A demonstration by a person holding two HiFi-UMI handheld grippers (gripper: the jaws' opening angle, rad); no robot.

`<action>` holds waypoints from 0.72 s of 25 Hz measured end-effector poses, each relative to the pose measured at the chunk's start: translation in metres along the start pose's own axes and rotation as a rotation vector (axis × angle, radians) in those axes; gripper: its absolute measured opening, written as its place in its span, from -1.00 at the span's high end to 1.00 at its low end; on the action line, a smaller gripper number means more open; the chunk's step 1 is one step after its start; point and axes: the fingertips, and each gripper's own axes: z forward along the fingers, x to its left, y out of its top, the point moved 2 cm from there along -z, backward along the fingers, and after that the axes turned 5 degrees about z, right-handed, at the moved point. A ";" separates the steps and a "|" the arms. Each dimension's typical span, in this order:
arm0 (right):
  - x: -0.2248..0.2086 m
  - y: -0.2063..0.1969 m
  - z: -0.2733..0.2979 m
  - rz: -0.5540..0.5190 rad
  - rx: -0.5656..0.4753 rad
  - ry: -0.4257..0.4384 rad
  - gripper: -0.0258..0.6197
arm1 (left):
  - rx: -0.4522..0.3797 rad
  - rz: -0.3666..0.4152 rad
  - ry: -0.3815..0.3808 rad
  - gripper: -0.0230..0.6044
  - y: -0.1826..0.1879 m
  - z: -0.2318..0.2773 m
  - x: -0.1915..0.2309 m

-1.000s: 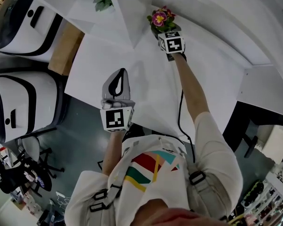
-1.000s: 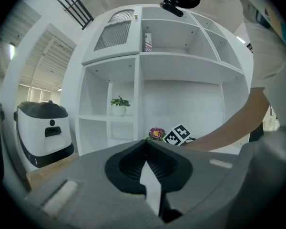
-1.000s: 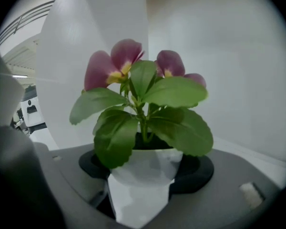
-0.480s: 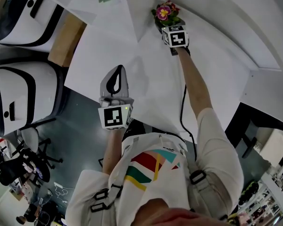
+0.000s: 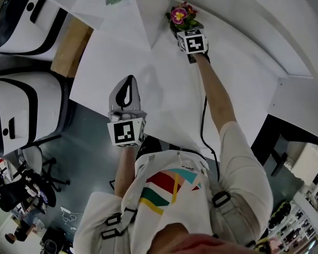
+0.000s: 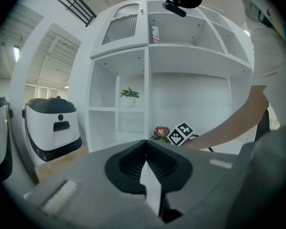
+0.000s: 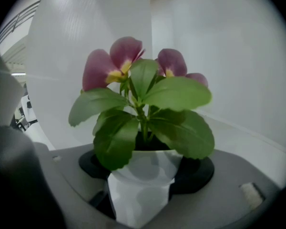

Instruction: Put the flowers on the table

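Left gripper (image 5: 129,82): jaws together, nothing between them, over near part of table (image 5: 164,102), well apart from the work. I leave it parked.

Ahead of it, up in shelf unit (image 6: 190,51): second plant (image 6: 129,93) (not my target, I judge).

Right gripper (image 5: 184,30): jaws set wide, pads clamped on white pot (image 7: 142,185) of flowers (image 7: 125,52), leaves spilling above jaws. Pot sits low at mouth of shelf unit. Can't tell if base rests or hangs.

Step, by my reading: carry out to open table. Hold pot upright, draw back level, lower till base seats flat, only then let go.
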 end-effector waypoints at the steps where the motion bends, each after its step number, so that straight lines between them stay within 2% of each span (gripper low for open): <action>1: 0.000 -0.001 0.000 -0.001 0.005 -0.001 -0.11 | -0.001 0.000 0.000 0.91 0.000 0.001 0.000; 8: -0.003 -0.009 -0.004 0.012 0.044 -0.004 -0.11 | -0.001 0.007 -0.012 0.91 0.000 0.003 -0.004; 18: 0.001 -0.021 -0.004 -0.023 0.085 0.003 -0.11 | -0.010 -0.001 -0.022 0.91 0.003 0.005 -0.008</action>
